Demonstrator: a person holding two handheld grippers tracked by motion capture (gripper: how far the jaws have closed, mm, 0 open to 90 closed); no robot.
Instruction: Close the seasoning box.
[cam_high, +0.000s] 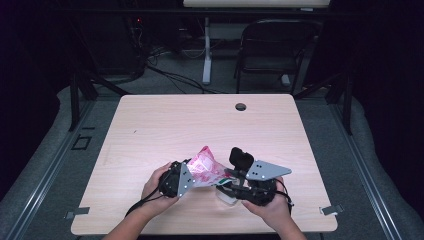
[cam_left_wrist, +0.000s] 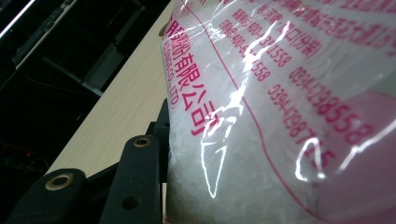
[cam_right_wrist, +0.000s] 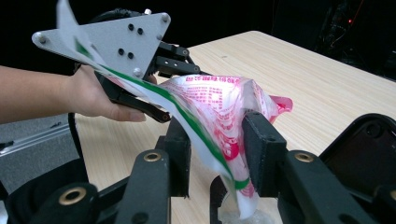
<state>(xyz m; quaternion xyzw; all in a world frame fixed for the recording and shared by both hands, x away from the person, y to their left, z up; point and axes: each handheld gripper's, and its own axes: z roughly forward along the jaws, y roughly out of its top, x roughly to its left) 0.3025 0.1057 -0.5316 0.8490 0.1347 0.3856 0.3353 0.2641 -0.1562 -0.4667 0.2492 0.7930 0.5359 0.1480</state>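
Observation:
A clear plastic bag (cam_high: 205, 169) with pink print and white crystals inside hangs just above the near part of the table between both grippers. My left gripper (cam_high: 194, 177) is shut on its left side; in the left gripper view the bag (cam_left_wrist: 280, 116) presses against my left finger (cam_left_wrist: 140, 182). My right gripper (cam_high: 231, 175) stands open to the bag's right. In the right gripper view a loose green-striped flap of the bag (cam_right_wrist: 219, 102) runs down between its jaws (cam_right_wrist: 219, 154) without being pinched. The left gripper (cam_right_wrist: 170, 88) and the hand holding it show behind.
The light wooden table (cam_high: 200, 120) has a cable hole (cam_high: 240, 106) at its far edge. A small pale clear thing (cam_high: 226, 196) lies under the right gripper. A black chair (cam_high: 272, 45) and cables stand beyond the table.

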